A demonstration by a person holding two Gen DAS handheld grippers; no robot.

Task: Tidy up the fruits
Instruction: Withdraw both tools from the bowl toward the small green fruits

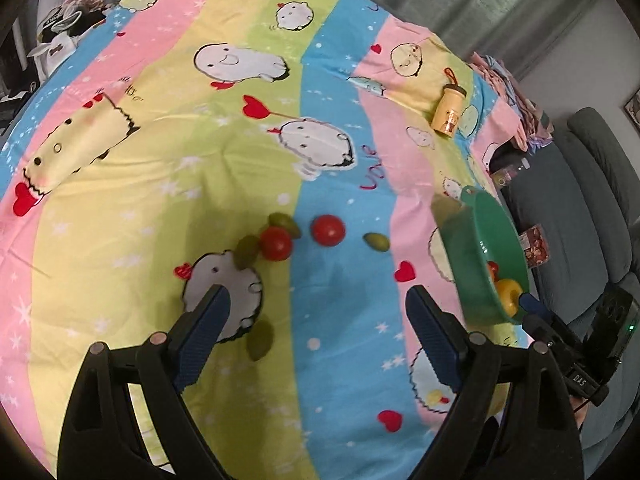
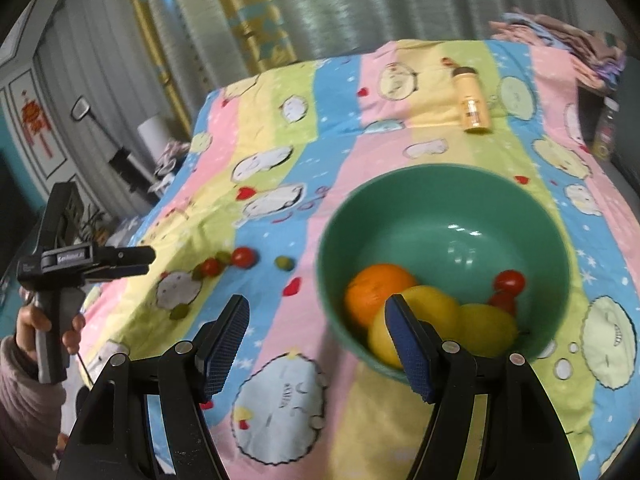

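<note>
— Where's the fruit?
— Two tomatoes (image 1: 275, 243) and green olives (image 1: 376, 241) mid-frame on the bedsheet (image 1: 160, 168); an orange (image 2: 376, 288) in the green bowl (image 2: 440, 200).
— Grippers?
— Left gripper (image 1: 316, 312) wide, empty; right gripper (image 2: 316, 334) parted, empty.

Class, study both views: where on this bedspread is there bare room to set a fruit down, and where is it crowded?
Free: the wide stretch of bedspread beyond the loose fruit, and the strip between the green bowl and the yellow bottle. Crowded: the cluster of tomatoes and green fruits, and the bowl's filled near side.
</note>
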